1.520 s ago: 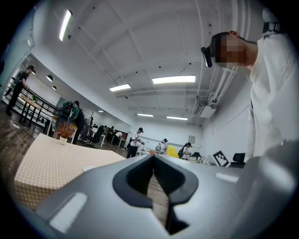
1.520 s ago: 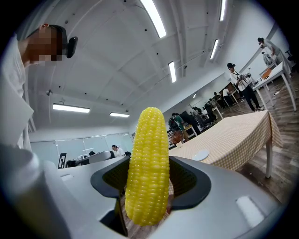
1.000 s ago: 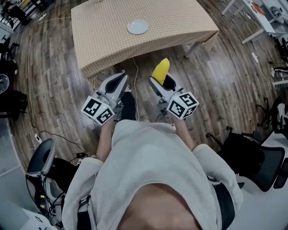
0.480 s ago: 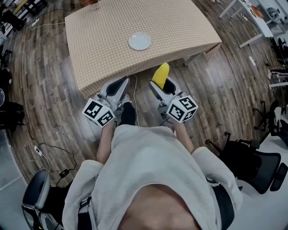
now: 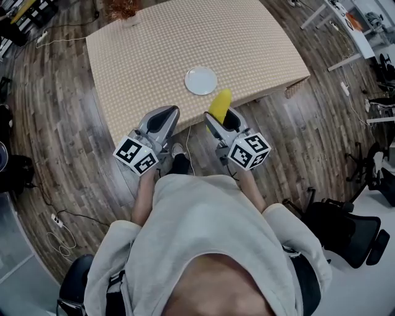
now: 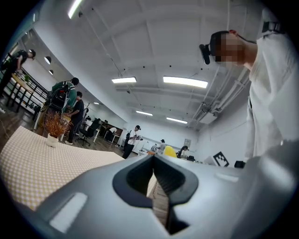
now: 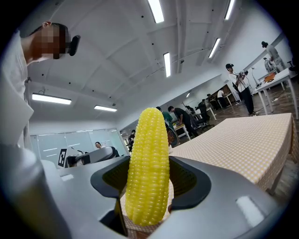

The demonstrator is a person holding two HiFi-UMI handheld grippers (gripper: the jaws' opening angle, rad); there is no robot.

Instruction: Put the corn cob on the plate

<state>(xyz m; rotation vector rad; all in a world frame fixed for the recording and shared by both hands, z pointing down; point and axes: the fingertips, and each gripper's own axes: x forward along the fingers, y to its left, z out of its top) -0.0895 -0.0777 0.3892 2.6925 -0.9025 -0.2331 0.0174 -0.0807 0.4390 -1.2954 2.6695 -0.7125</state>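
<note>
A yellow corn cob (image 5: 220, 103) stands upright between the jaws of my right gripper (image 5: 223, 115), which is shut on it. In the right gripper view the corn cob (image 7: 148, 168) fills the middle and hides part of the checked table behind it. A white plate (image 5: 201, 81) lies near the front edge of the beige checked table (image 5: 154, 49), just beyond the cob. My left gripper (image 5: 166, 113) is held level beside the right one, over the table's near edge. Its jaws are shut with nothing in them in the left gripper view (image 6: 153, 158).
A small potted plant (image 5: 123, 8) stands at the table's far edge. Wood floor surrounds the table, with cables at the left. Black office chairs (image 5: 345, 228) stand at the right, white tables (image 5: 345, 15) at the top right. Several people stand in the background.
Both grippers have moved forward to the table's near edge, the cob still held. The table and plate now sit lower and closer in the head view.
</note>
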